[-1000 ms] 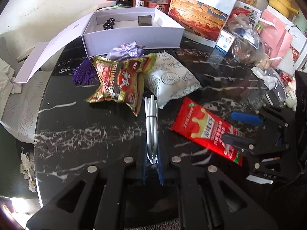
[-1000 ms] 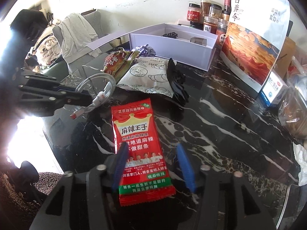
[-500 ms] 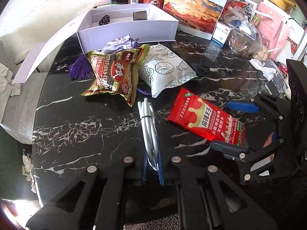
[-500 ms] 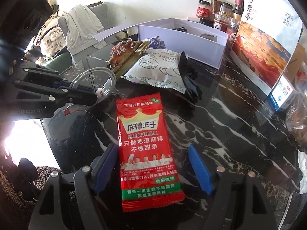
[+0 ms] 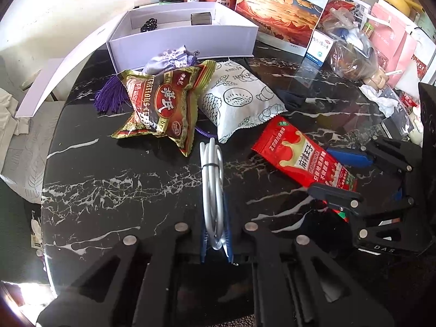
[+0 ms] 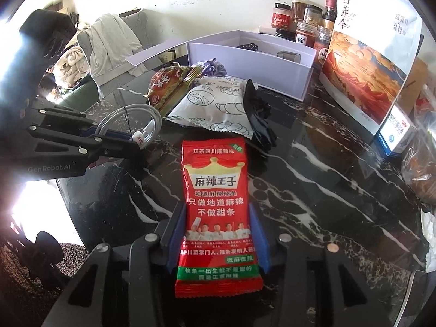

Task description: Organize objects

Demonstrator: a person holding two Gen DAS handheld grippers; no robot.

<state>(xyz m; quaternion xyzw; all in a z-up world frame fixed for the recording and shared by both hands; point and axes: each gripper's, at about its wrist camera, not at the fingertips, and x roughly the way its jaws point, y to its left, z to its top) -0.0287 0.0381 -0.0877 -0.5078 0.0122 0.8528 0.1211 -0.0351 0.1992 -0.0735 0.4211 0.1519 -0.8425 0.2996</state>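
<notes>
My left gripper is shut on a coiled white cable, held above the black marble table; the cable also shows in the right wrist view. My right gripper has its blue pads against both long edges of a red snack packet, which lies flat on the table; the packet also shows in the left wrist view. An open white box stands at the back with a dark beaded item and a small grey block inside.
A brown-gold snack bag, a white pastry-print bag, a purple pouch with tassel and a black cloth lie in front of the box. Spice jars, a large printed bag and pink bags crowd the back and right.
My right gripper has moved forward over the red packet and narrowed until its pads reach the packet's edges. My left gripper keeps hold of the cable and has shifted slightly.
</notes>
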